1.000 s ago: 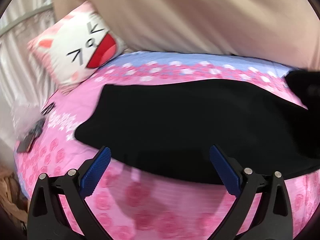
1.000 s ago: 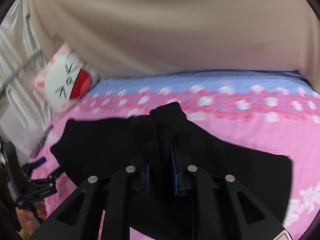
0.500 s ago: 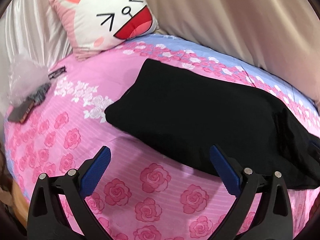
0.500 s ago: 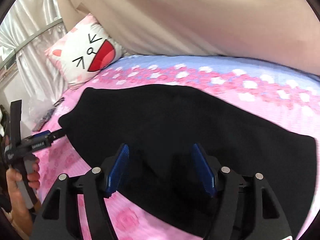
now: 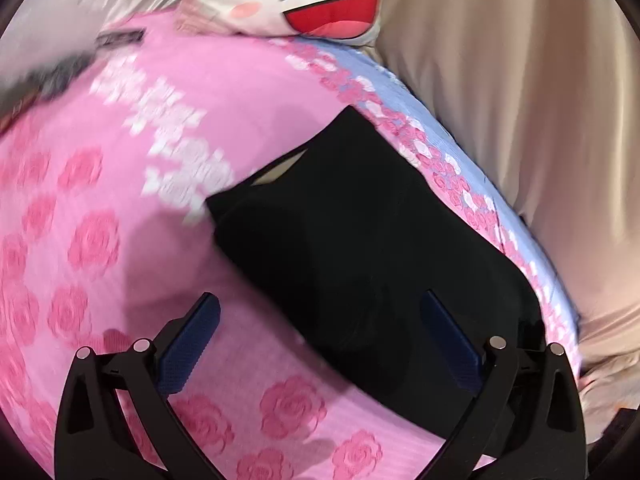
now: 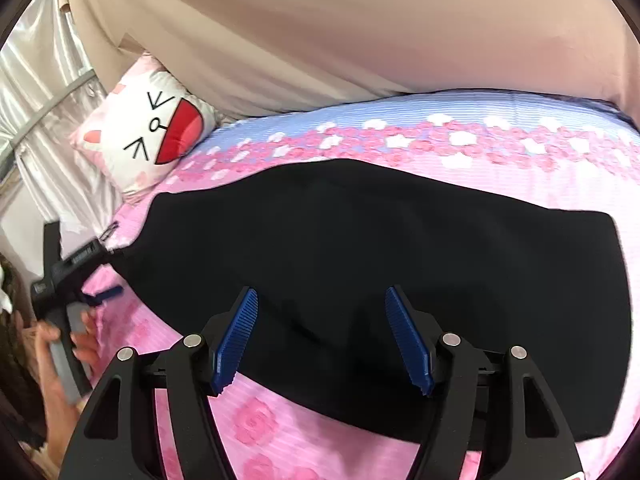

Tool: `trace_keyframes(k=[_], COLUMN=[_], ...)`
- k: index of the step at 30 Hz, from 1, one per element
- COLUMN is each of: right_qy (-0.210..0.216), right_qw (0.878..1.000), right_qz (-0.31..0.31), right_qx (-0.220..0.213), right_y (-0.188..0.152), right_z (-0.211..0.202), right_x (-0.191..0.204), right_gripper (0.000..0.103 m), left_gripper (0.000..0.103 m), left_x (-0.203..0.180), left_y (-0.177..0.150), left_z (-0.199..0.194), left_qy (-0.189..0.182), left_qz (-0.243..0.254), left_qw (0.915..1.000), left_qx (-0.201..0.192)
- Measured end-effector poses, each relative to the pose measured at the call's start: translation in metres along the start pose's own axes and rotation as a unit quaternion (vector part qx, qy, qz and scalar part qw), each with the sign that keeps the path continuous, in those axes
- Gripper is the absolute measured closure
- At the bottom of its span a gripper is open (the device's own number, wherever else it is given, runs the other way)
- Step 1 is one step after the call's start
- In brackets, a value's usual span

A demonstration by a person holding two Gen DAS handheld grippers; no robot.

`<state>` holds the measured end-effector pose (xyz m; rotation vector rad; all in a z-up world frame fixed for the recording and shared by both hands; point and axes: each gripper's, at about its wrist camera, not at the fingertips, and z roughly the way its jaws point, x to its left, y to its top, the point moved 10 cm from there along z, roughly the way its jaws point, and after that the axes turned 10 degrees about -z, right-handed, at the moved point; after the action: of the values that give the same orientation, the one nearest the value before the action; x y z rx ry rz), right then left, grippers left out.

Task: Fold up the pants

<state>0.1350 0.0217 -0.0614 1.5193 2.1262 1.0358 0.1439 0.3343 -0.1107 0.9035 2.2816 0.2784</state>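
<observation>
Beige curtain fabric (image 6: 360,32) backs a bed covered by a pink rose-print sheet (image 6: 256,420) with a pale blue band along its far edge, and a white cat-face pillow (image 6: 148,132) leans at the head end. Black pants (image 6: 380,264) lie flat across the middle of the sheet as a long folded slab, reaching almost to the blue band. Both tongs hover empty with jaws spread wide over the near edge of the cloth: the right gripper (image 6: 324,336) mid-length, the left gripper (image 5: 320,344) near one end.
</observation>
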Motion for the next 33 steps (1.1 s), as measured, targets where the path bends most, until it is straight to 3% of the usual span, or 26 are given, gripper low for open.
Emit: trace_keyframes(k=[3,7,9,12,14,18,19,21,24,25,26,27,29,30,33], right_qy=[-0.025,-0.110,-0.164,-0.221,-0.203,-0.101,-0.093,-0.098,-0.053,-0.058,-0.076,-0.092,-0.083,-0.070,-0.073], right_qw=[1.000,0.994,0.986,0.973,0.973,0.979,0.980,0.982,0.989,0.990,0.990,0.990,0.992,0.993,0.994], right_qz=[0.002,0.012,0.027,0.069,0.103,0.172,0.176,0.159,0.140,0.130,0.116,0.101,0.093,0.098,0.085], right_qx=[0.010,0.016,0.017,0.022,0.034,0.033,0.019,0.023,0.019,0.021,0.021,0.020,0.006,0.000,-0.011], right_y=[-0.011,-0.027,-0.037,-0.057,-0.072,-0.084,-0.081,-0.078,-0.070,-0.070,-0.068,-0.067,-0.062,-0.060,-0.055], right_z=[-0.005,-0.030,-0.049,-0.077,-0.078,-0.058,-0.055,-0.048,-0.037,-0.034,-0.032,-0.030,-0.034,-0.039,-0.052], right_x=[-0.014,-0.063,-0.099,-0.153,-0.178,-0.184,-0.182,-0.176,-0.150,-0.144,-0.140,-0.139,-0.133,-0.133,-0.138], right_gripper=[0.038,0.037,0.031,0.024,0.023,0.022,0.016,0.016,0.016,0.016,0.018,0.030,0.062,0.069,0.078], left_gripper=[0.005,0.005,0.005,0.005,0.005,0.005,0.005,0.005,0.005,0.005,0.005,0.005,0.005,0.005,0.005], left_x=[-0.009,-0.018,-0.021,-0.036,-0.053,-0.091,-0.102,-0.116,-0.133,-0.138,-0.143,-0.147,-0.154,-0.158,-0.169], left_y=[0.001,-0.005,-0.006,-0.017,-0.033,-0.068,-0.079,-0.094,-0.116,-0.122,-0.128,-0.132,-0.140,-0.143,-0.154], left_z=[0.008,0.006,-0.007,-0.023,-0.028,-0.027,-0.026,-0.023,-0.024,-0.024,-0.026,-0.026,-0.028,-0.028,-0.031], left_qy=[0.021,0.073,0.115,0.139,0.131,0.111,0.110,0.105,0.097,0.095,0.093,0.093,0.097,0.100,0.106], left_qz=[0.022,0.070,0.116,0.184,0.224,0.280,0.296,0.315,0.337,0.341,0.343,0.346,0.353,0.357,0.368], left_qw=[0.9995,0.9946,0.9844,0.9679,0.9603,0.9492,0.9450,0.9399,0.9339,0.9329,0.9322,0.9311,0.9278,0.9260,0.9211], left_qx=[0.003,-0.022,-0.066,-0.101,-0.100,-0.091,-0.086,-0.080,-0.071,-0.068,-0.068,-0.068,-0.070,-0.071,-0.072])
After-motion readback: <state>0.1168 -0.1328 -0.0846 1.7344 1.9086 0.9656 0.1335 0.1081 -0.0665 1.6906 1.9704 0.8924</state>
